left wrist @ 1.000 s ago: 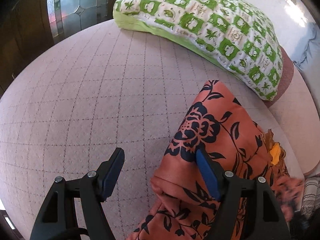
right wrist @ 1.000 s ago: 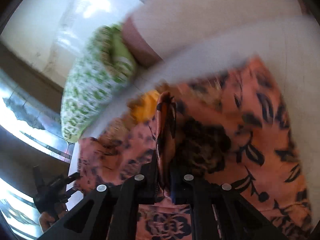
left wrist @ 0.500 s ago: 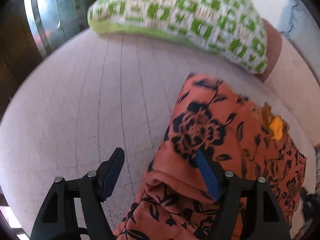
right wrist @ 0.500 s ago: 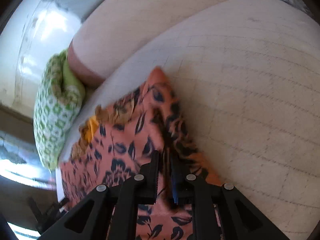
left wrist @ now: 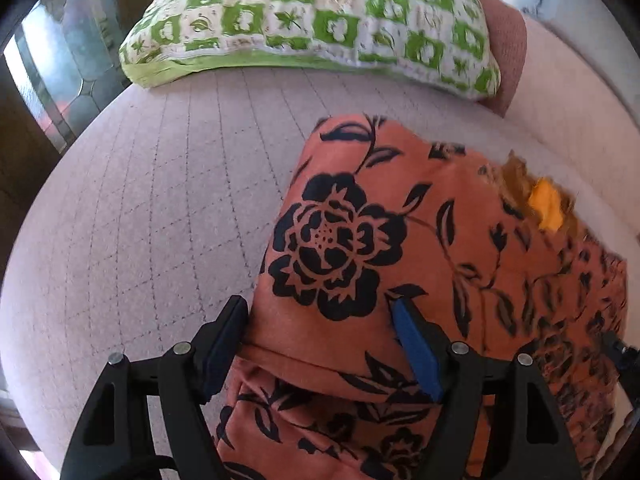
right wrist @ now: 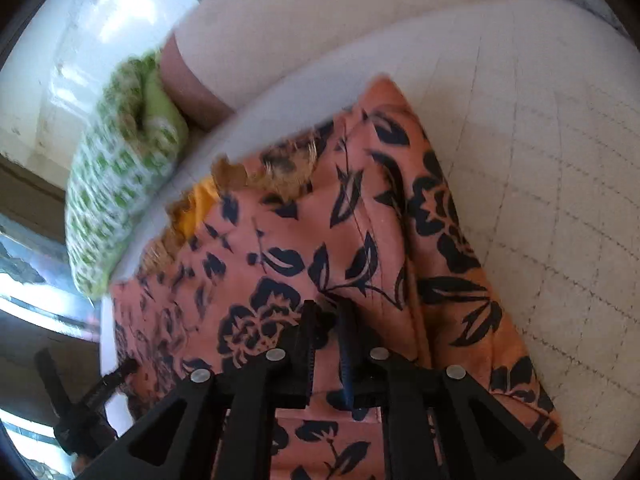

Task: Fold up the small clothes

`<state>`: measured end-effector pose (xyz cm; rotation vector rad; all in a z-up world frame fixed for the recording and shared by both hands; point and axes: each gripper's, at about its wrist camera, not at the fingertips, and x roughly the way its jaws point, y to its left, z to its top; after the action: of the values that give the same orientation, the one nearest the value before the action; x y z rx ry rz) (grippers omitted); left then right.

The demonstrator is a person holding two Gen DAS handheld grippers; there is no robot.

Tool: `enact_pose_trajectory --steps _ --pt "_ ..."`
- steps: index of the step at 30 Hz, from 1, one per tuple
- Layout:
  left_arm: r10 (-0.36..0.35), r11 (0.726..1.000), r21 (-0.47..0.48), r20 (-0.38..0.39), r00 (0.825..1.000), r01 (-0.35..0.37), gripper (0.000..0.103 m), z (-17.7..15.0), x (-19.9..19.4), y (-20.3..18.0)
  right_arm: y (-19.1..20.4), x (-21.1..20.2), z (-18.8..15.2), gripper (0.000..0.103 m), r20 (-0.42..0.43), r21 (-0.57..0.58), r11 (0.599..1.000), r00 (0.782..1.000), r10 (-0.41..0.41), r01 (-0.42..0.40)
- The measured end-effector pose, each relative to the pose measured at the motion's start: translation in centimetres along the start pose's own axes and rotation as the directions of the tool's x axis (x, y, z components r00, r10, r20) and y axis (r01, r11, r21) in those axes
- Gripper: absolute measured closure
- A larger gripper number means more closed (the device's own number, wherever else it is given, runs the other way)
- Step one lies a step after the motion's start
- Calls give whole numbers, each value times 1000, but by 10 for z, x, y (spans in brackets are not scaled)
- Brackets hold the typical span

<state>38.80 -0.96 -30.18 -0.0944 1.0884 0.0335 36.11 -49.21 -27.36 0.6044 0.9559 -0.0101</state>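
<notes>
- Lying on the quilted pale pink cushion (left wrist: pixel 140 220), the orange garment with black flowers (left wrist: pixel 400 240) is doubled over itself; a folded edge runs across just ahead of the left gripper (left wrist: pixel 320 344).
- Left gripper: fingers spread wide, straddling the fold; the left pad sits at the cloth's edge, the blue right pad (left wrist: pixel 416 352) rests on top of the fabric. Nothing pinched.
- Right gripper (right wrist: pixel 326 344): fingers nearly together over the garment (right wrist: pixel 320 248); a narrow gap shows, and whether cloth is caught in it cannot be told.
- A yellow patch with frayed brown trim (left wrist: pixel 544 204) shows at the garment's far edge.
- Green-and-white patterned pillow (left wrist: pixel 320 20) lies beyond the garment, apart from it.
</notes>
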Motion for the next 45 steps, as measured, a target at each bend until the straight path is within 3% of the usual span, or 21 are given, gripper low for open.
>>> enact_pose_trajectory --steps 4,5,6,8,9,11,15,18,22,25,26,27,28,30,32,35,36,40,45 --pt "-11 1000 9 31 999 11 26 -1 -6 -3 15 -19 -4 88 77 -71 993 992 102 -96" --pt "21 999 47 11 1000 -21 25 -3 1 -8 19 -15 -7 88 49 -74 990 991 126 -122" --pt "41 997 68 0 999 -41 22 -6 4 -14 28 1 -11 86 -43 -88 984 987 153 -156" --pt "62 994 86 0 998 -61 18 -9 10 -15 34 23 -23 85 -156 -147 982 983 96 -119" --pt "49 997 65 -10 999 -49 18 -8 9 -11 40 22 -26 86 -99 -176 978 991 91 -108" --pt "-5 1000 12 -23 1000 5 18 -4 3 -2 47 16 -25 86 -103 -206 975 992 68 -88" --pt "-21 1000 9 1 1000 21 18 -8 -14 5 46 -9 -24 86 -79 -191 969 986 145 -158" --pt "-30 999 40 22 999 29 18 -25 -35 11 42 -33 -27 86 -66 -200 964 983 168 -178" --pt "-13 999 42 61 998 10 18 -64 -69 45 15 -75 -60 85 2 -169 970 984 176 -173" --pt "-19 999 37 92 996 16 18 -91 -93 77 -14 -115 -78 74 76 -134 979 984 163 -152" --pt "-14 999 39 97 995 11 18 -105 -102 88 -31 -131 -89 59 101 -97 982 980 170 -161" --pt "-16 999 42 91 996 13 18 -122 -110 100 -40 -140 -96 28 112 -71 984 979 170 -163" --pt "-28 999 45 76 997 25 18 -133 -115 108 -56 -152 -109 20 144 -20 987 976 161 -160" --pt "-74 996 52 31 997 72 19 -161 -124 128 -83 -174 -132 20 185 49 987 972 144 -155" --pt "-91 994 66 9 996 90 24 -180 -132 140 -107 -191 -149 20 162 103 978 974 161 -179" --pt "-126 988 91 -26 992 128 57 -198 -141 150 -124 -204 -171 20 125 136 976 980 152 -169" --pt "-144 986 76 -37 989 146 61 -202 -142 154 -127 -205 -179 20 112 135 978 983 143 -158" --pt "-167 986 8 -68 984 168 60 -204 -139 162 -137 -193 -201 22 52 137 984 993 105 -111" --pt "-173 985 1 -103 980 174 38 -207 -127 150 -138 -167 -209 35 -7 107 990 996 94 -93"
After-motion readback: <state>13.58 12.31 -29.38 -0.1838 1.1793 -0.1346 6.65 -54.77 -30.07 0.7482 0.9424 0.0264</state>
